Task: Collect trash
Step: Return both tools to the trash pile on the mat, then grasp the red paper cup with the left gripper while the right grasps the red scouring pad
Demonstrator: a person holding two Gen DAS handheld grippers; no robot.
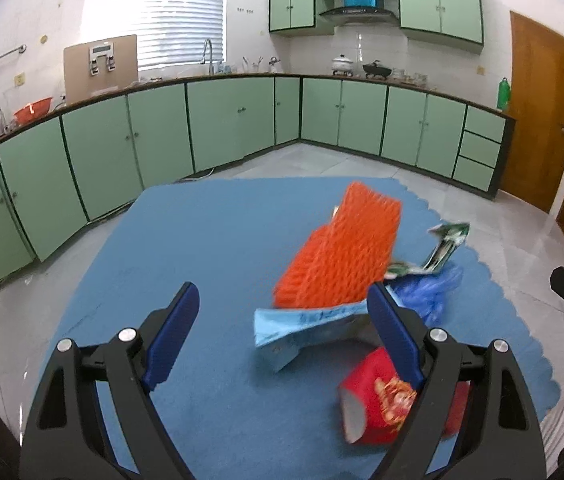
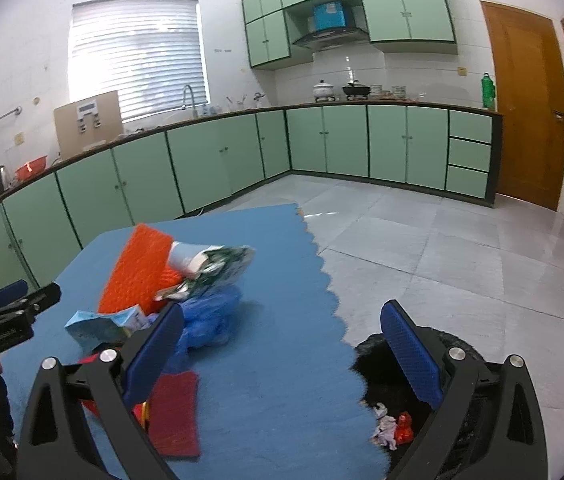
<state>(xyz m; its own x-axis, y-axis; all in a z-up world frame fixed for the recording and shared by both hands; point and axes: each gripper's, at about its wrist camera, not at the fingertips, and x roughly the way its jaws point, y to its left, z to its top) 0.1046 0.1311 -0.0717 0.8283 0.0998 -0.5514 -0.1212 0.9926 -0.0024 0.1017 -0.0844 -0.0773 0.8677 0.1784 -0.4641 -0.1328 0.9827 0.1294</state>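
Two grippers, both with jaws spread wide and nothing between the pads; left gripper [image 1: 282, 328] hangs over the blue foam mat [image 1: 201, 240], right gripper [image 2: 282, 340] sits over the mat's scalloped right edge.

Left to right in the left wrist view: bare mat ahead of the left pad; then the trash pile, ahead and right of centre: orange foam net sleeve [image 1: 338, 252], long axis running from near-left to far-right, tilted up; light-blue paper carton [image 1: 306, 328] flattened under it, reaching in from the right pad; red printed paper cup [image 1: 378, 396] on its side, partly behind the right finger; crumpled blue plastic bag [image 1: 434, 288] and green-white wrapper [image 1: 446, 240] further right.

Right wrist view: same pile lies left of and ahead of the right gripper; a flat red card piece [image 2: 173, 412] just beside its left finger; black-lined bin [image 2: 394, 364] down at the mat edge between the fingers, scraps already inside.

Judgement: left gripper is nearer the carton and cup; needs a shift right to centre either. Right gripper is nearer the bin and the red card. Sleeve is blurred, so its exact resting pose is unclear.
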